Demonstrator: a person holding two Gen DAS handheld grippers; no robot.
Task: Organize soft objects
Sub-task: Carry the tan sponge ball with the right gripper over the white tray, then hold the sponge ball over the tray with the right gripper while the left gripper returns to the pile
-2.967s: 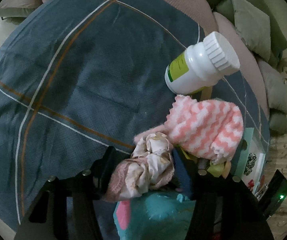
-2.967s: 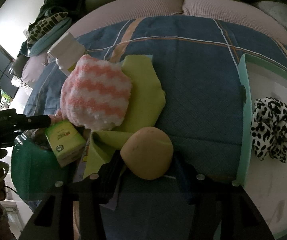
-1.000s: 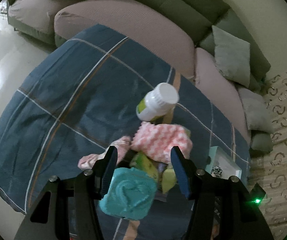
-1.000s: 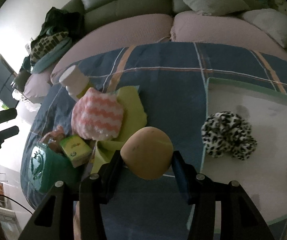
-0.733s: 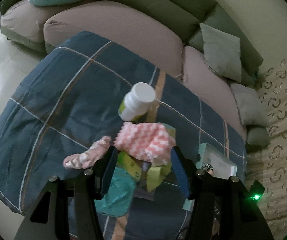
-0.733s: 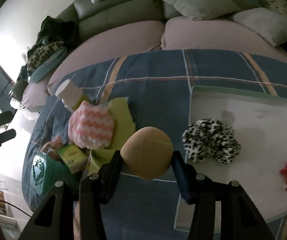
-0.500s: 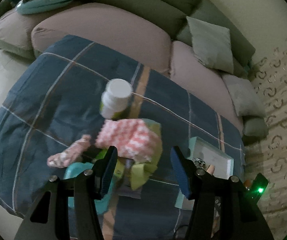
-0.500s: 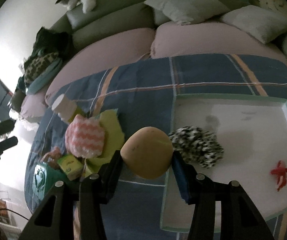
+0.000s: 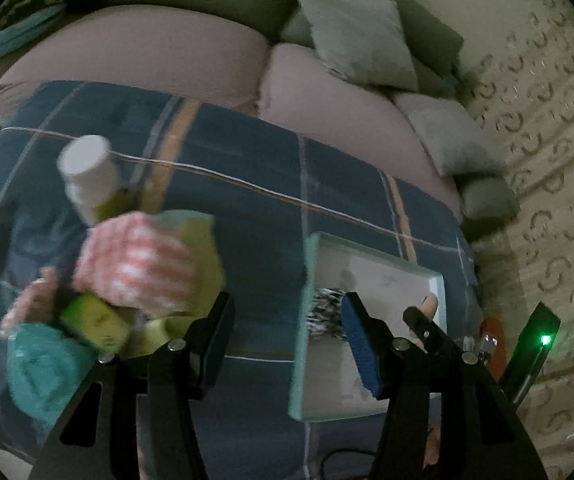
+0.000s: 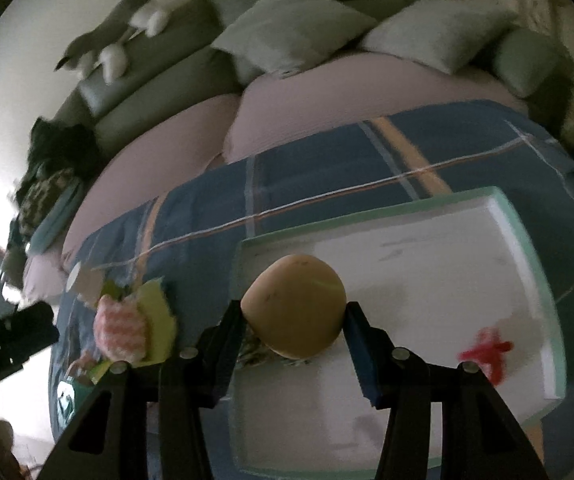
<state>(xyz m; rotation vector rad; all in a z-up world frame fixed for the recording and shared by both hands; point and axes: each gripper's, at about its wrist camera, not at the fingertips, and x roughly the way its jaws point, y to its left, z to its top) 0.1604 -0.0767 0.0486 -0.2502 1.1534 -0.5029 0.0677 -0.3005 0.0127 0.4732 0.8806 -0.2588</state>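
Carried over the tray (image 10: pixel 527 240), right tongs (image 10: pixel 293 322) clamp sponge (image 10: pixel 293 306); left tongs (image 9: pixel 285 330) apart.

Sponge (image 10: pixel 293 306): tan-yellow. Tray (image 10: pixel 543 280): white, mint-green rim. Blanket (image 9: pixel 247 152): navy, orange-white plaid. Left of tray: cloth (image 9: pixel 139 268) pink-white zigzag; rag (image 10: pixel 159 320) lime; bottle (image 9: pixel 89 176) white. Scrunchie (image 9: pixel 325 312): black-white spotted.

A: Left claw (image 9: pixel 287 332)?
B: Jaws apart, empty, above the plaid blanket (image 9: pixel 255 216).
A: Left side?
B: Blurred heap: pink-white striped cloth (image 9: pixel 135 268), white bottle (image 9: pixel 89 178) beyond it, teal item (image 9: pixel 43 372) nearest.
A: Right?
B: Mint-rimmed tray (image 9: pixel 307 280); spotted scrunchie (image 9: pixel 325 312) at its left rim. Cushions (image 9: pixel 359 48) far.
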